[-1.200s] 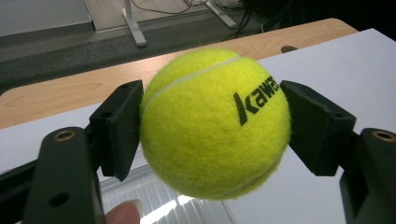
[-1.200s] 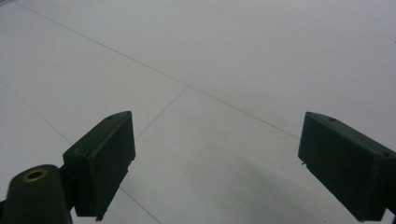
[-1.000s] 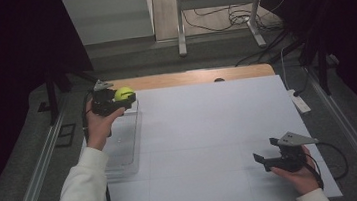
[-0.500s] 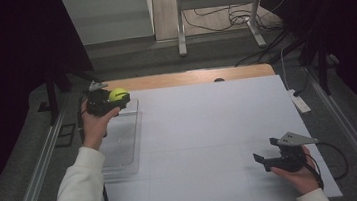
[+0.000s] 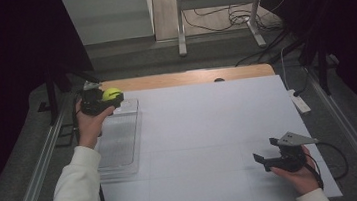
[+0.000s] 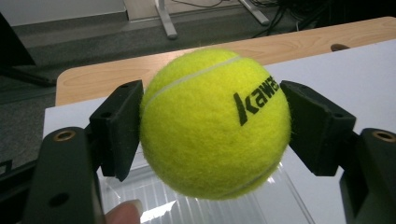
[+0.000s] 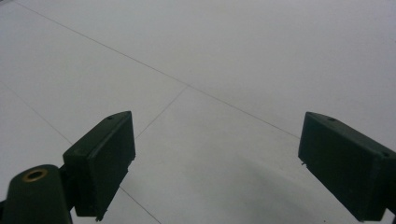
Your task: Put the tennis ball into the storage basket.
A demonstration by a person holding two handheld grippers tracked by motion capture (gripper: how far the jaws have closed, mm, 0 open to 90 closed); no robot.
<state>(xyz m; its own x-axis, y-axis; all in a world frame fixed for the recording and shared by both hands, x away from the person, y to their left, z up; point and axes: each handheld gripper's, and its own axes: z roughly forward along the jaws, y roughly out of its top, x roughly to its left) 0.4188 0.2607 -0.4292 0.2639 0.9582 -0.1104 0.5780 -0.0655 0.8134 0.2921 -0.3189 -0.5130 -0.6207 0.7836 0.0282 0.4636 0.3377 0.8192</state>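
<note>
A yellow tennis ball (image 5: 112, 93) (image 6: 215, 123) with black lettering is held in my left gripper (image 5: 108, 99) (image 6: 212, 126), whose two black pads press on its sides. The ball hangs above the far end of a clear plastic tray (image 5: 120, 142) (image 6: 280, 205) at the table's left. A fingertip (image 6: 123, 213) shows under the ball in the left gripper view. My right gripper (image 5: 265, 157) (image 7: 217, 158) rests low over the white table near the front right, jaws wide apart with nothing between them.
A white sheet (image 5: 210, 137) covers the table, with a wooden strip (image 5: 184, 78) along the far edge. A white power strip (image 5: 297, 102) lies at the right edge. Metal rails (image 5: 38, 170) run along both sides. Stand legs and cables lie on the floor beyond.
My left hand with the ball has shifted left and a little toward the far end of the tray. The right hand has stayed put.
</note>
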